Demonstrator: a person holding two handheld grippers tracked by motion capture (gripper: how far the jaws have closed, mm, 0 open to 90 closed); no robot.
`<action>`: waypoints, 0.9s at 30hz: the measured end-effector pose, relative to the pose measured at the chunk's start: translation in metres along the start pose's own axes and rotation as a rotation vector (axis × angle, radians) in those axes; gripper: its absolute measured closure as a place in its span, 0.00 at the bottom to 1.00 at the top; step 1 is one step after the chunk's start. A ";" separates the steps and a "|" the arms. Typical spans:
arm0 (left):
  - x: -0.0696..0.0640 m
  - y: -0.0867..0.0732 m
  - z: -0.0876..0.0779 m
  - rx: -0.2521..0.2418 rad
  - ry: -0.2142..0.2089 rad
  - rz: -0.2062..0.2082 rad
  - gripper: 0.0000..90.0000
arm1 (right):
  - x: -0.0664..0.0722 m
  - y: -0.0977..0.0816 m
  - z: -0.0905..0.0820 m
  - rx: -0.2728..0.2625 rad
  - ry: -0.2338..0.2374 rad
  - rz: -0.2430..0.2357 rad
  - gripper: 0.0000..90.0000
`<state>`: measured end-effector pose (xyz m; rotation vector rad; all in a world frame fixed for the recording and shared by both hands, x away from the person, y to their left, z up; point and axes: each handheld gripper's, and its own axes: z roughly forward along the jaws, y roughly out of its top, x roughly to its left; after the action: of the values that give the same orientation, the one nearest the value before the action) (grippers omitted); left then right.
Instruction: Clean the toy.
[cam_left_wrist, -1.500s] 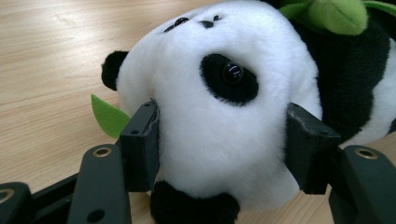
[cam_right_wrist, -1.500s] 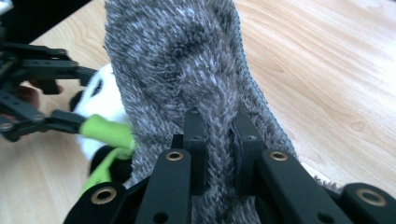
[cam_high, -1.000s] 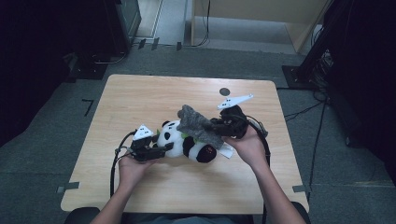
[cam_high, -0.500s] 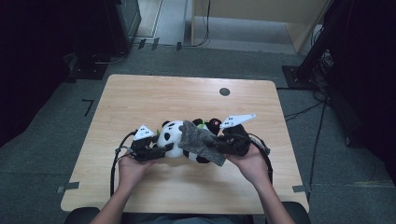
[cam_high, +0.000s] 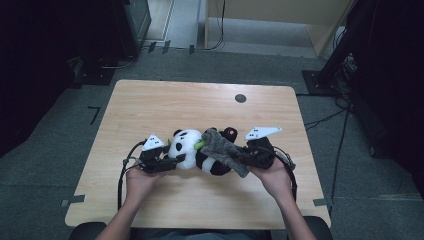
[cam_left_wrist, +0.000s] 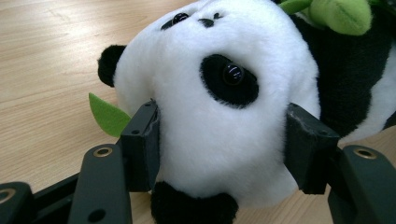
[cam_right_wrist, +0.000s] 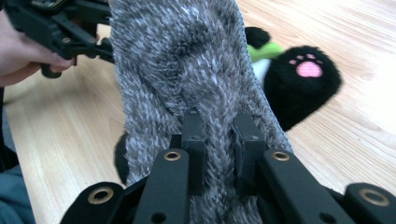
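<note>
The right gripper (cam_right_wrist: 218, 154) has its jaws pinched nearly together on a fold of the fuzzy grey knitted cloth (cam_right_wrist: 187, 70), which drapes forward from it over the belly of the black-and-white plush panda (cam_high: 197, 152). The left gripper (cam_left_wrist: 224, 144) stands about half open, its pads pressed into either side of the panda's white head (cam_left_wrist: 219, 140), pinning the toy on the pale wooden desk (cam_high: 150, 110).

The panda lies on its side in the near half of the desk, roughly midway between the left and right edges, head toward the left edge, a pink-padded black paw (cam_right_wrist: 306, 81) toward the far edge. A green felt leaf (cam_left_wrist: 108, 114) pokes out by its ear.

To lay the cloth well, I judge the head should be held firm while the cloth is drawn low and flat across the body, so the pile does not bunch or drag the toy round.

Both forearms come in from the near edge, hands (cam_high: 137, 180) low, grippers nearly level and angled inward toward each other.
</note>
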<state>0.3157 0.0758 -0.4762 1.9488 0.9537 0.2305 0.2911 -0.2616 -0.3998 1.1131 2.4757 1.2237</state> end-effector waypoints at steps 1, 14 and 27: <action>0.000 0.000 0.000 -0.002 0.002 0.000 0.42 | -0.001 0.000 -0.001 -0.001 -0.002 0.011 0.88; -0.002 0.001 -0.001 -0.004 0.003 -0.005 0.42 | 0.036 0.045 0.007 -0.053 0.077 -0.005 0.90; -0.001 -0.001 -0.001 -0.013 -0.004 -0.013 0.42 | 0.066 0.049 0.078 0.090 0.089 -0.091 0.90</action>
<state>0.3137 0.0763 -0.4763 1.9304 0.9598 0.2252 0.3058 -0.1488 -0.4034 0.9747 2.6400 1.1713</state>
